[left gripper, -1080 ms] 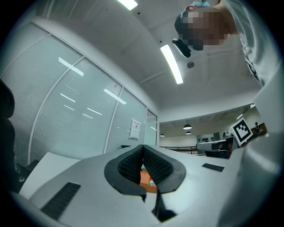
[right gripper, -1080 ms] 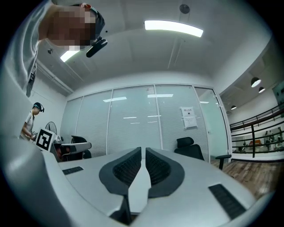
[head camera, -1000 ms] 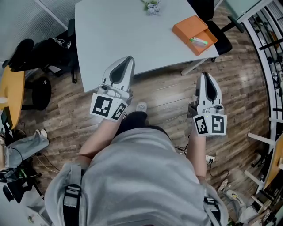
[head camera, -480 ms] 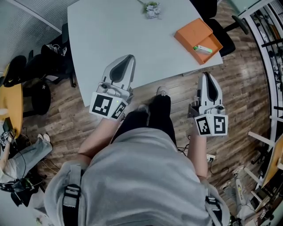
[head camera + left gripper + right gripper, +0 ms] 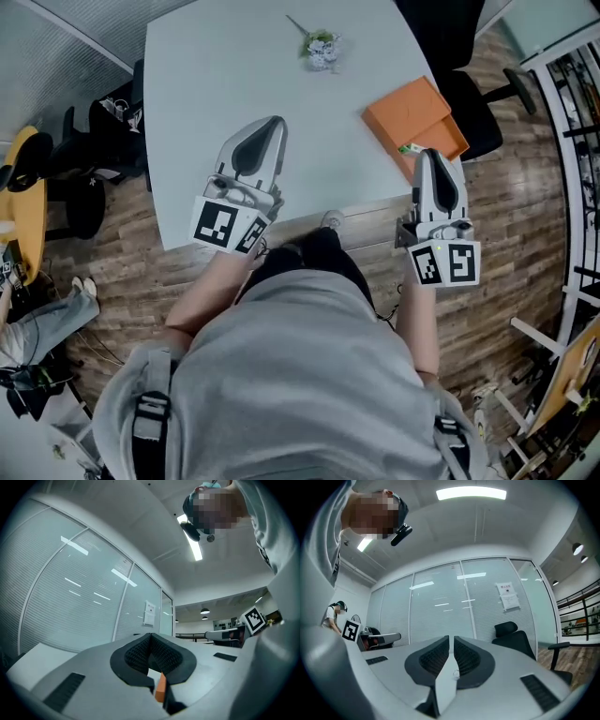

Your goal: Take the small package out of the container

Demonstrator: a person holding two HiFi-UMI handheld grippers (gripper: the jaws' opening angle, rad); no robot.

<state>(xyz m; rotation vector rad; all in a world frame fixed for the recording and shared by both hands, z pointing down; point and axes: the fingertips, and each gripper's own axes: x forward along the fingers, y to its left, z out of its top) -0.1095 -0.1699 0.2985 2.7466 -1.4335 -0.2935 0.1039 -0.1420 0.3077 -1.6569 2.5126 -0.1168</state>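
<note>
An orange open container (image 5: 412,114) lies near the right front corner of the white table (image 5: 234,75). In its near section I see a bit of the small green and white package (image 5: 407,148), partly hidden behind my right gripper. The right gripper (image 5: 429,157) is shut and empty, its tip over the container's near edge. My left gripper (image 5: 274,125), also shut with nothing held, hovers over the table's front edge, well left of the container. In the left gripper view a strip of the orange container (image 5: 161,687) shows below the closed jaws of the left gripper (image 5: 151,637).
A small flower ornament (image 5: 322,49) sits at the table's far side. A black office chair (image 5: 459,56) stands behind the right corner, and dark chairs (image 5: 89,150) stand left of the table. Shelving (image 5: 577,112) lines the right edge. The floor is wood.
The person has stepped up to the table, so it and the orange container lie closer. The right gripper's tip now reaches the container's near edge; both grippers stay shut.
</note>
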